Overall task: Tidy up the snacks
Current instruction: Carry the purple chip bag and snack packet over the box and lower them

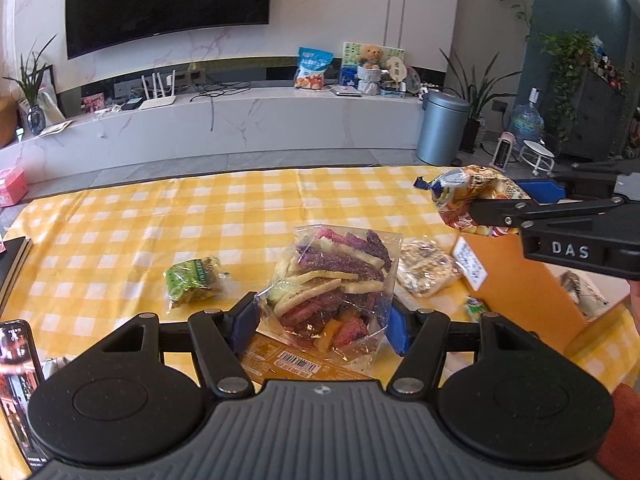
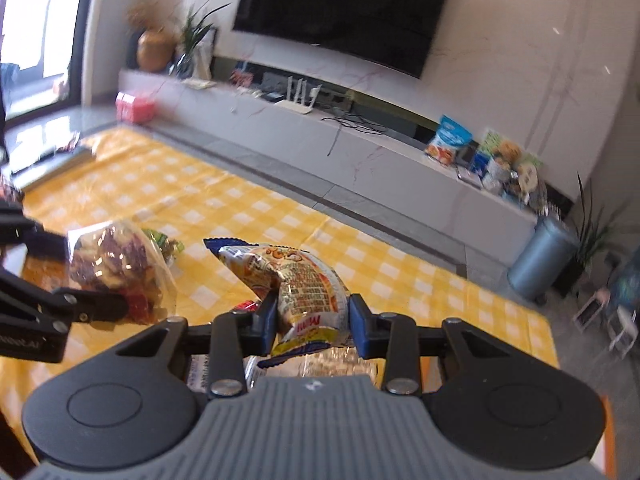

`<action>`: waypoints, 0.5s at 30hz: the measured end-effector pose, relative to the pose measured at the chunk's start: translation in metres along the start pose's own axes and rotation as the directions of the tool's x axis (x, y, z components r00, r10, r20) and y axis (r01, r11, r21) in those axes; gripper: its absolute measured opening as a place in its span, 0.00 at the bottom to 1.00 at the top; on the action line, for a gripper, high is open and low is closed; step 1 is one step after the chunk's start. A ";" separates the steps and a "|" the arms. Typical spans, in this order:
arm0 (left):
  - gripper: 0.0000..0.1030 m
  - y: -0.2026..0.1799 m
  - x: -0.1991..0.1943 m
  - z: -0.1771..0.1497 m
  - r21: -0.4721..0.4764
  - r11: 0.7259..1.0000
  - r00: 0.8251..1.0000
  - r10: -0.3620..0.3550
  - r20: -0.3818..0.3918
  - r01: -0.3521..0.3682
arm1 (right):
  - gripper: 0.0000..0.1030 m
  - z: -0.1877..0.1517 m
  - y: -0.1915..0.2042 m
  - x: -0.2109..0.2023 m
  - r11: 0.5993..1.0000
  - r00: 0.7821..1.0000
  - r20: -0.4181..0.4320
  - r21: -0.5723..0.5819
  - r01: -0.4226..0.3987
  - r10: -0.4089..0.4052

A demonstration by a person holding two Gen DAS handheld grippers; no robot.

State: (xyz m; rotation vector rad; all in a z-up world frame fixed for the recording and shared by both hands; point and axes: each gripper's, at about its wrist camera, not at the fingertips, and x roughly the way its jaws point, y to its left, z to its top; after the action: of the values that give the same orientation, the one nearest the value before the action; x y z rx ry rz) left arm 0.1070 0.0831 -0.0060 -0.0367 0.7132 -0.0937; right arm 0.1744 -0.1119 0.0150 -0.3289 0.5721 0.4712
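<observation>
**Two bags in the air, box waiting on my right**

My left gripper (image 1: 322, 326) is clenched on a clear plastic bag of purple, white and red dried vegetable chips (image 1: 334, 280), its blue pads pressing the bag's lower sides, and the bag is lifted off the bench (image 1: 120, 220) with its yellow-and-white check cloth. My right gripper (image 2: 313, 326) is clamped on a crinkly yellow printed snack packet with a blue sealed end (image 2: 296, 284), also held up in the air

I judge this to be the carrying step: both snacks are picked and neither is stowed. The open orange cardboard box (image 1: 516, 280) stands at the right side of the bench, and in the left view my packet hangs just above its near edge, so it looks closest to going in

Still lying on the cloth are a small green wrapped snack (image 1: 194, 280) and a clear pack of pale speckled crackers (image 1: 426, 266) just beside the box; a flat orange packet with a barcode (image 1: 288, 362) sits under my left gripper

Next I should lower the right packet into the box and let go, then swing the chip bag across gently, since the thin film crushes easily
</observation>
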 end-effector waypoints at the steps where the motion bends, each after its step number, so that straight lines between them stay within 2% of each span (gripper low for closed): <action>1: 0.71 -0.005 -0.003 -0.001 0.006 1.000 1.000 -0.009 0.001 0.009 | 0.34 -0.004 -0.005 -0.009 0.999 1.000 0.004 0.042 -0.003 0.003; 7: 0.71 -0.032 -0.016 -0.003 0.045 0.997 0.998 -0.063 0.010 0.062 | 0.34 -0.039 -0.027 -0.057 0.972 0.999 0.037 0.233 0.002 -0.011; 12: 0.71 -0.058 -0.023 0.004 0.098 0.990 0.994 -0.106 0.035 0.102 | 0.34 -0.076 -0.049 -0.093 0.908 0.999 0.051 0.420 -0.011 -0.012; 15: 0.71 -0.078 -0.023 0.007 0.141 0.982 0.990 -0.136 0.047 0.128 | 0.34 -0.098 -0.060 -0.114 0.874 0.998 0.053 0.486 0.011 -0.042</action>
State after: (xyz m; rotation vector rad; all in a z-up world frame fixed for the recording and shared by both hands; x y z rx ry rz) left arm 0.0885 0.0077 0.0192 0.0452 0.6460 -0.2681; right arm 0.0772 -0.2416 0.0137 0.1616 0.6036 0.2941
